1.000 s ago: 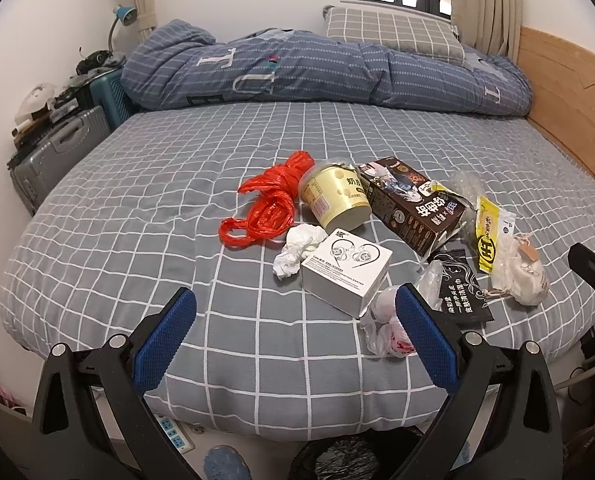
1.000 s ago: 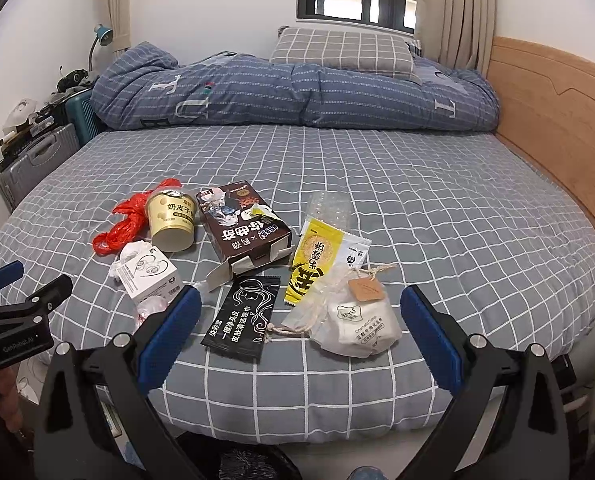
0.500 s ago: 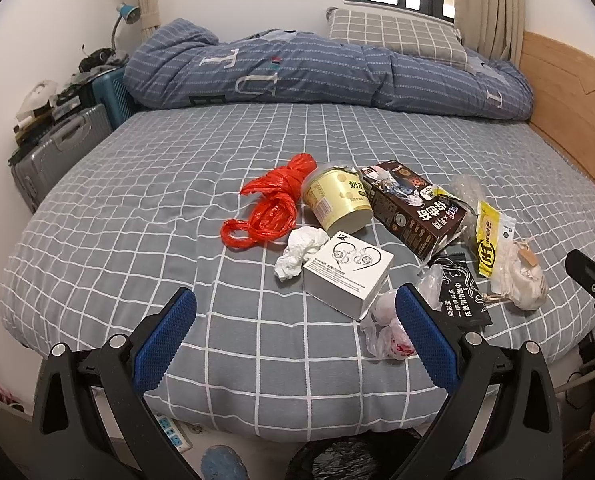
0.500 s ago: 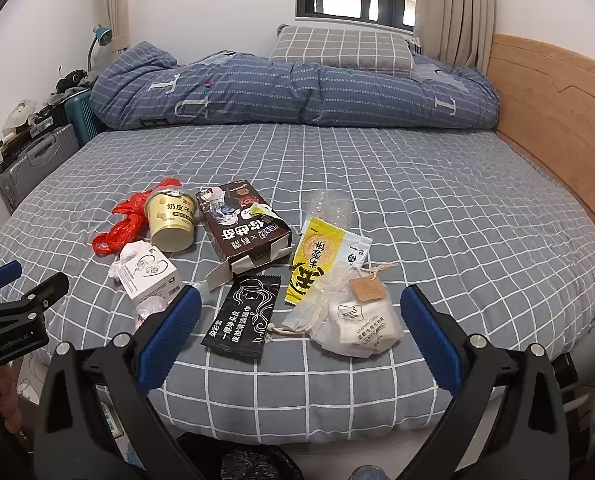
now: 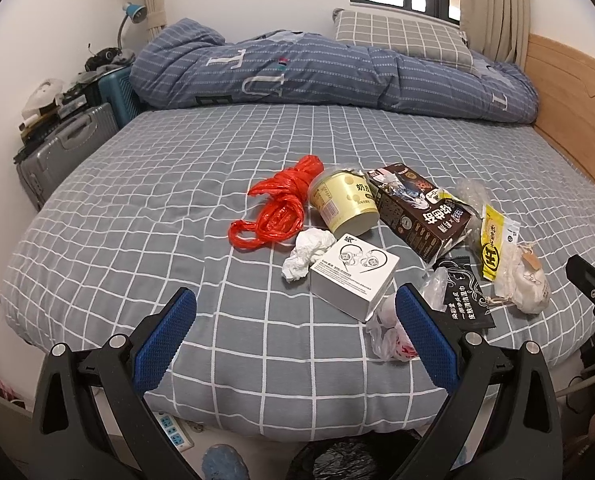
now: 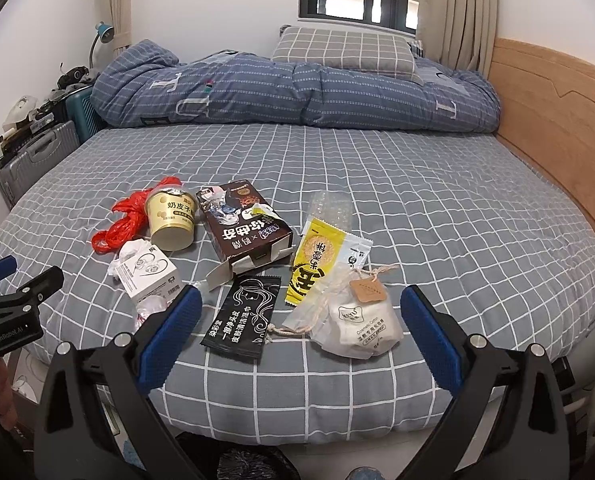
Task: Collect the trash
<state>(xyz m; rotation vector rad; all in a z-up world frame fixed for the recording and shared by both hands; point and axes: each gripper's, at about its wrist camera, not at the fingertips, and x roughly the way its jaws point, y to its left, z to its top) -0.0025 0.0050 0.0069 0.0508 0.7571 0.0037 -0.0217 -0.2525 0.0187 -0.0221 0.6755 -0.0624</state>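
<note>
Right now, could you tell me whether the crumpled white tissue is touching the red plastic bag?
Touching. In the left wrist view the crumpled white tissue lies against the lower edge of the red plastic bag, with no bedsheet showing between them.

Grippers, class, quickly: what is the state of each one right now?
Left gripper: open, holding nothing.
Right gripper: open, holding nothing.

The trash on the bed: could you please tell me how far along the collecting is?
Nothing looks collected yet. Both the left gripper and right gripper are open and empty. Still lying on the bed: red plastic bag, yellow cup, crumpled tissue, white box, brown carton, black sachet, yellow packet, drawstring pouch.
</note>
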